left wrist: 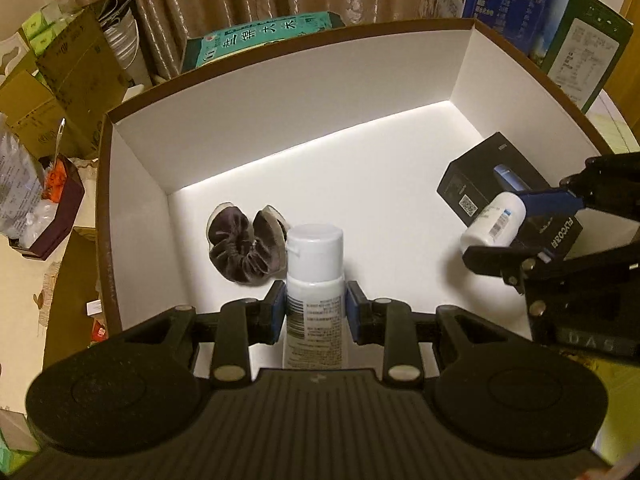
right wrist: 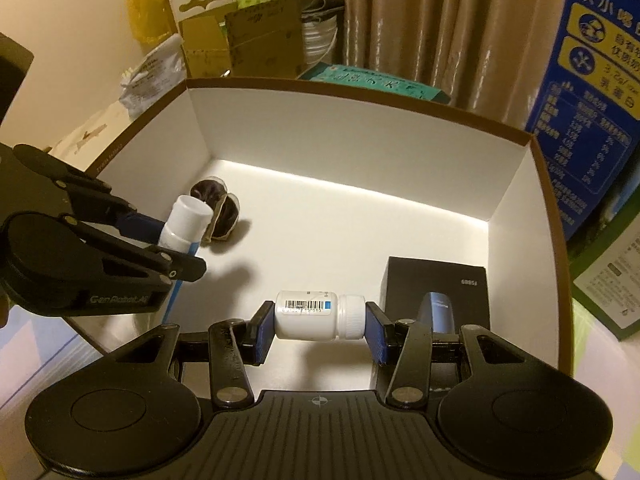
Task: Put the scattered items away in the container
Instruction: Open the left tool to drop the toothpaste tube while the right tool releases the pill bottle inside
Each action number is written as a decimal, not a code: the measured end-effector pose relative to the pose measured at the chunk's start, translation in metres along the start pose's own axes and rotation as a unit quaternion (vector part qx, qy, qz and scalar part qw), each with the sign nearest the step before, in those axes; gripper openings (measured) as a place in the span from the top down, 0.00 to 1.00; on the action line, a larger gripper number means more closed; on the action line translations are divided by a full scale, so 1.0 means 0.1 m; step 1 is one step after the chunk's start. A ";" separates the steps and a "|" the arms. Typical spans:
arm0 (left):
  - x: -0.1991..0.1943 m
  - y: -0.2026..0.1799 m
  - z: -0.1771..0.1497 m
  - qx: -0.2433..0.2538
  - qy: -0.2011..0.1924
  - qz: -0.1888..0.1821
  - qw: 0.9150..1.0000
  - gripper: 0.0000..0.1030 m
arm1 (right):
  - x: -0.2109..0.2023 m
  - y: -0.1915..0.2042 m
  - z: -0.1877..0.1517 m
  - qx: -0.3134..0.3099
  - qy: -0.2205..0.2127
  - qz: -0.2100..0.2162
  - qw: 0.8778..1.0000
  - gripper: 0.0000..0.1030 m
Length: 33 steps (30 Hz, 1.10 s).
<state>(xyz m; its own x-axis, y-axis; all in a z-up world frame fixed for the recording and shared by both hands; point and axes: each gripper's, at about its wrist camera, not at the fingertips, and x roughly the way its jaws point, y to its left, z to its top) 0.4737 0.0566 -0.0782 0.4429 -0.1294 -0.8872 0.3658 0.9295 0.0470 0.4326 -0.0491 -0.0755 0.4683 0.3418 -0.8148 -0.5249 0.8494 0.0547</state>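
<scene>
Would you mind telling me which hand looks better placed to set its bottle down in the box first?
Probably the left. The left gripper holds its tall bottle over bare floor of the box, beside the scrunchie. The right gripper's pill bottle hangs sideways close to the black carton.

White bottles, scrunchie, black box inside brown-rimmed container.

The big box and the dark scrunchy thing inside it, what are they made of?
The box looks like stiff cardboard: thin flat walls, smooth matte white inside, brown rim. The scrunchie looks like velvety fabric: soft gathered folds with a dull sheen, though that is a guess.
</scene>
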 end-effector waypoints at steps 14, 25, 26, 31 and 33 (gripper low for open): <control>0.04 0.09 -0.02 0.010 0.000 -0.005 1.000 0.64 | 0.16 0.06 0.03 -0.027 0.033 0.022 0.999 0.57; -0.03 0.10 -0.07 0.029 0.006 -0.020 0.999 0.32 | 0.03 0.03 0.06 -0.028 0.033 0.010 0.999 0.05; -0.04 0.10 -0.08 0.032 0.006 -0.025 0.999 0.30 | -0.01 0.03 0.05 -0.030 0.033 0.010 0.999 0.04; -0.13 0.07 -0.10 0.028 0.000 -0.039 0.999 0.20 | -0.15 0.02 0.00 -0.023 0.033 -0.001 0.999 0.02; -0.17 0.05 -0.11 0.030 -0.006 -0.041 0.999 0.16 | -0.20 0.00 -0.02 -0.014 0.029 -0.004 0.999 0.02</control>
<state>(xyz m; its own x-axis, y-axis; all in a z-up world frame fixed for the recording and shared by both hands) 0.4588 0.0678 -0.0680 0.4184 -0.2084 -0.8840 0.4494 0.8933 0.0022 0.4219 -0.0571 -0.0601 0.4310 0.3108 -0.8471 -0.5421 0.8397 0.0323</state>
